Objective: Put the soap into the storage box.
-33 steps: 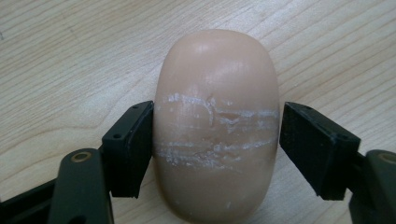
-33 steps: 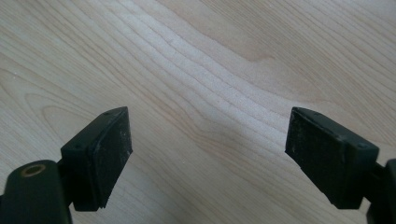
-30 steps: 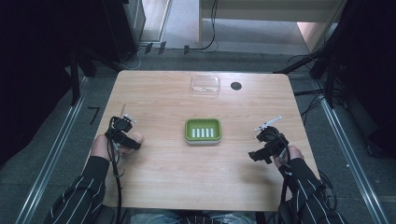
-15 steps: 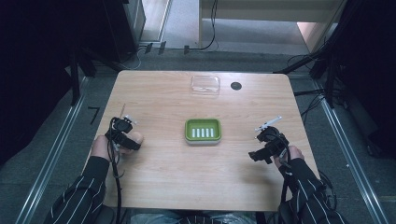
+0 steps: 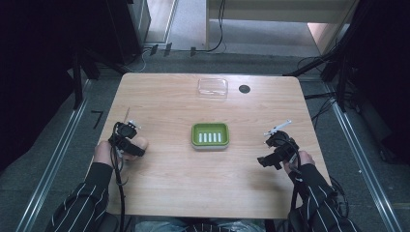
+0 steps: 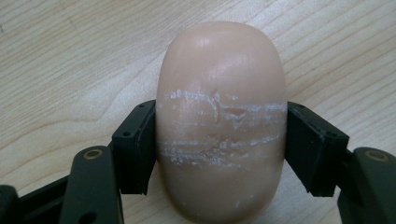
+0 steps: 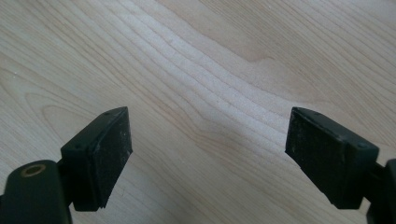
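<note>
At the left of the counter (image 5: 169, 188), the left gripper (image 5: 129, 141) sits near the left edge, held by the person's left hand (image 5: 103, 152), with a striped sleeve (image 5: 82, 203) coming up from the bottom. A cable trails back from it toward the near edge. Its fingers (image 6: 133, 149) are clamped on a pale, peach-coloured soap (image 6: 220, 121): in the left gripper view one black pad presses each long side of the oval bar, about halfway along it. The soap's top face carries two whitish scuffed bands running across it. The bar lies just above or on the wood; which one cannot be told. In the high view the soap (image 5: 140, 142) shows as a small pale shape at the gripper's tip, pointing toward the middle of the counter.

In the middle stands a green dish (image 5: 210, 136), rectangular with rounded corners, with a row of white ribs on its floor. It is well apart from both grippers.

Farther back, near the far edge, lies a clear lid (image 5: 212, 88), and just to its right a dark round hole (image 5: 244, 89) in the counter.

At the right, the right gripper (image 5: 266, 159) rests near the right edge, in the right hand (image 5: 299, 162). Its fingers (image 7: 100, 158) stand wide apart, with only bare wood between them in the right gripper view.
</note>
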